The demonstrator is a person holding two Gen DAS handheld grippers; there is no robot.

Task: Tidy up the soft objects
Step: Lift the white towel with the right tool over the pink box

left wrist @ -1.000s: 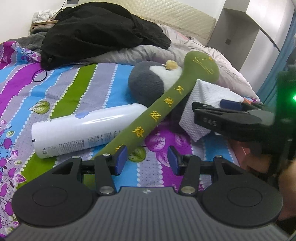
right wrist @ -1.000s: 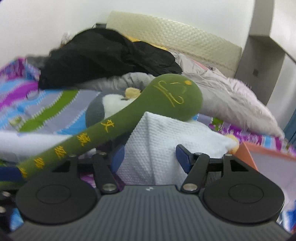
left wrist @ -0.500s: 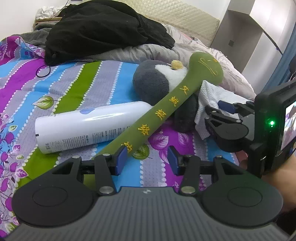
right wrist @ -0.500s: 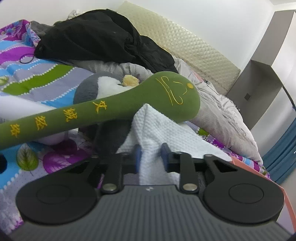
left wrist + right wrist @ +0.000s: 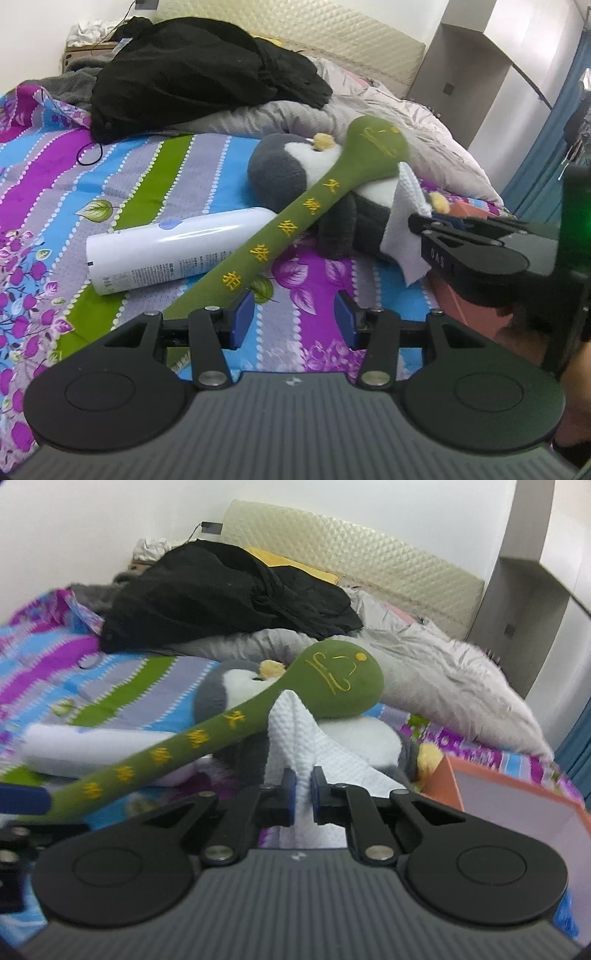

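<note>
A white textured cloth lies against a grey and white penguin plush, and my right gripper is shut on its near fold. The cloth and right gripper also show in the left wrist view. A long green plush stick with yellow characters leans across the penguin and over a white spray bottle. The stick rises left of the cloth. My left gripper is open and empty above the striped bedspread, its left fingertip beside the stick's lower end.
An orange box sits at the right, by the cloth. A black garment and grey quilt pile up behind the toys. The striped bedspread stretches to the left.
My right gripper closed on the white cloth and pulled it up into a narrow fold. The left gripper stayed open and shifted only slightly.
</note>
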